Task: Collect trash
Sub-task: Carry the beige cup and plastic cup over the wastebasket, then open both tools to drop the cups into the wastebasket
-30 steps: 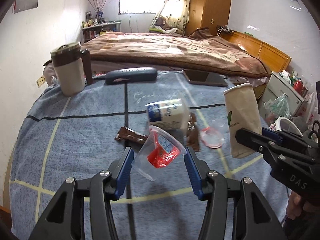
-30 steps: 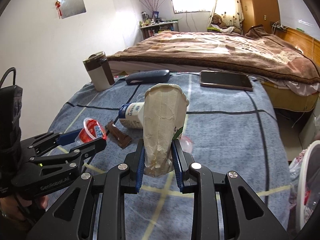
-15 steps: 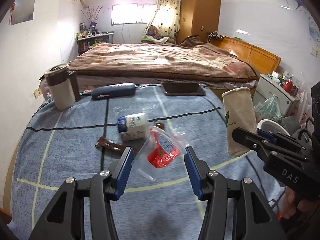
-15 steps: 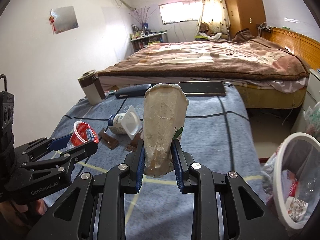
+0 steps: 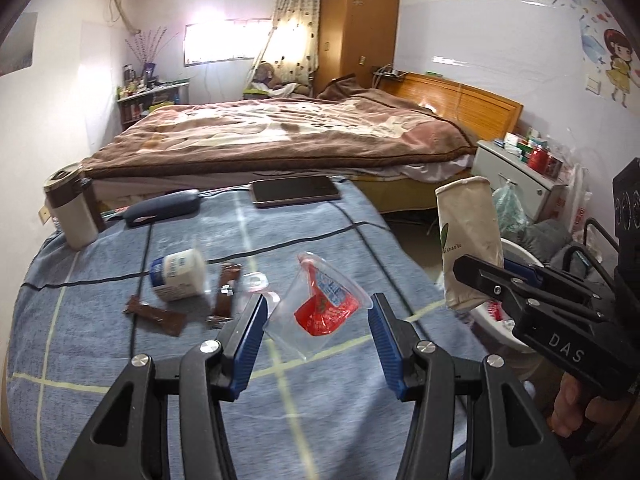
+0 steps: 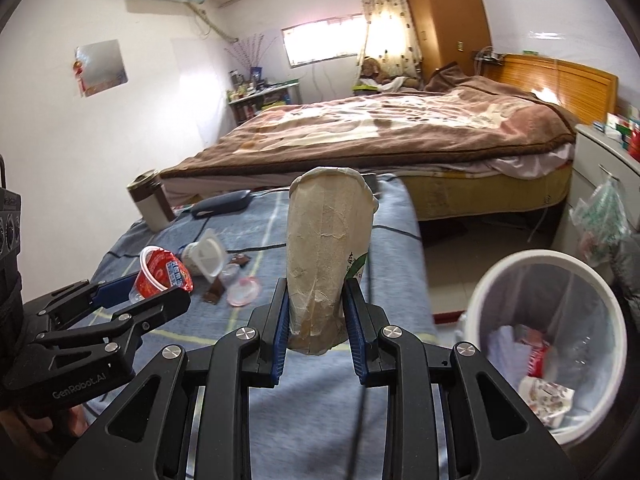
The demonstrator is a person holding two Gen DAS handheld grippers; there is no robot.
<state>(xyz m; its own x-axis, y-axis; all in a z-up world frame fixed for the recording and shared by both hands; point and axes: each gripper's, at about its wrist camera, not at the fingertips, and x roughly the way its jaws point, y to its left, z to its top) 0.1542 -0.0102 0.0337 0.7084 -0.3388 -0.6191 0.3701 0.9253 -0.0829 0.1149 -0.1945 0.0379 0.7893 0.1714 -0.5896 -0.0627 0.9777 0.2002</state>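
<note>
Beside the table now — white bin [image 6: 592, 276], closer than before.

The left hand-held gripper [image 5: 316, 320] fills the lower centre of its view, its blue pads pressed on a clear cup [image 5: 314, 312] tilted between them. The right hand-held gripper [image 6: 316, 312], lower centre, clamps the foot of an upright paper cup [image 6: 326, 256]. A hand [image 5: 576, 408] at lower right grips its handle.

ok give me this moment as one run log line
left gripper: shut on clear plastic cup | right gripper: shut on paper cup | white trash bin: right of table | stage: carrying
</note>
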